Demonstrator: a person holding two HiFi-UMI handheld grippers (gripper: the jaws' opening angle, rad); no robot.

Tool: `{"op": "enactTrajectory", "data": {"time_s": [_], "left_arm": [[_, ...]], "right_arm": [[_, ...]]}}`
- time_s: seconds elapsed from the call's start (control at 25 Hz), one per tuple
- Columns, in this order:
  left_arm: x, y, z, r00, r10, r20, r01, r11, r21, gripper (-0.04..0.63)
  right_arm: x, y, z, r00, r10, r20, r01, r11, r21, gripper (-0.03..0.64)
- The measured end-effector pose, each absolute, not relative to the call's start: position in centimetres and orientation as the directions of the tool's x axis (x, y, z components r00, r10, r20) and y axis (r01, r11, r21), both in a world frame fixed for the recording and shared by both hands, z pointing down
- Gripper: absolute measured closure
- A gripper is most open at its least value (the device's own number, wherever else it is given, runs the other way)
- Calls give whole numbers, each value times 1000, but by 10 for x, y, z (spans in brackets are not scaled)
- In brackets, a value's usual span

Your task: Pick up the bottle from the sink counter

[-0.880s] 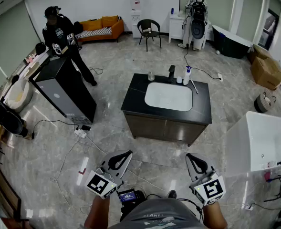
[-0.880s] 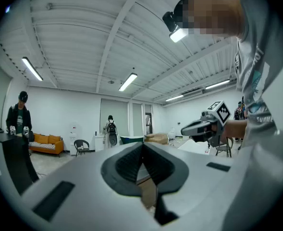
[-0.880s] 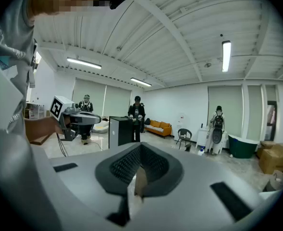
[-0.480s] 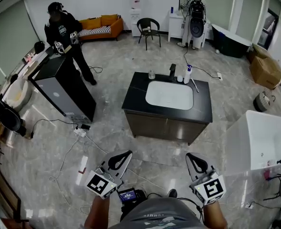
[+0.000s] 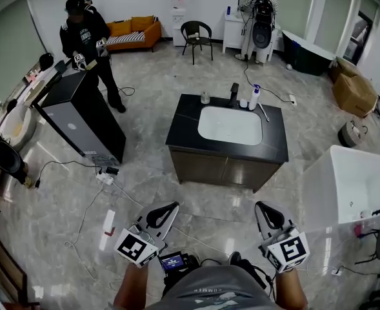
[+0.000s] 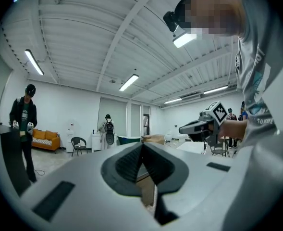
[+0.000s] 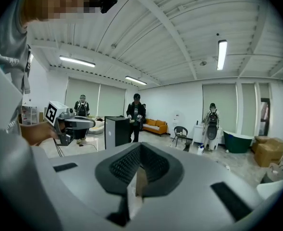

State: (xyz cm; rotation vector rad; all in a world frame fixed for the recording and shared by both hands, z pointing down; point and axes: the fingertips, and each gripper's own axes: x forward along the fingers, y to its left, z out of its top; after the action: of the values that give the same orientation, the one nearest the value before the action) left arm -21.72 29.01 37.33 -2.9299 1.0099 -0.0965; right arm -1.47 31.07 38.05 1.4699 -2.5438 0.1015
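Little has changed; left gripper [image 5: 166,210] and right gripper [image 5: 266,212] hang clenched, empty, well short of the counter [image 5: 183,131]; the bottle [image 5: 254,98] stands at its far edge beside the tap [image 5: 233,95]; approach barely begun.

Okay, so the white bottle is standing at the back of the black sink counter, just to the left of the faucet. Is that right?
Not quite. The bottle does stand at the back of the black sink counter, but it is just to the right of the faucet, not the left. The thing to the left of the faucet is a small glass. The head view shows this.
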Motion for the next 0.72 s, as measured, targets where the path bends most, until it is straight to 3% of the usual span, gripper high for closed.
{"op": "enactTrajectory", "data": {"time_s": [0.32,0.72], "left_arm": [[-211,279,371,819,-572,45,-569,-820,-64,592],[-199,244,370,741,-666,87,-663,-746,-64,592]], "right_arm": [[-9,300,375,-448,-873,193,-887,461,24,614],[16,233,377,-529,-833,164,-846,533,-22,614]]}}
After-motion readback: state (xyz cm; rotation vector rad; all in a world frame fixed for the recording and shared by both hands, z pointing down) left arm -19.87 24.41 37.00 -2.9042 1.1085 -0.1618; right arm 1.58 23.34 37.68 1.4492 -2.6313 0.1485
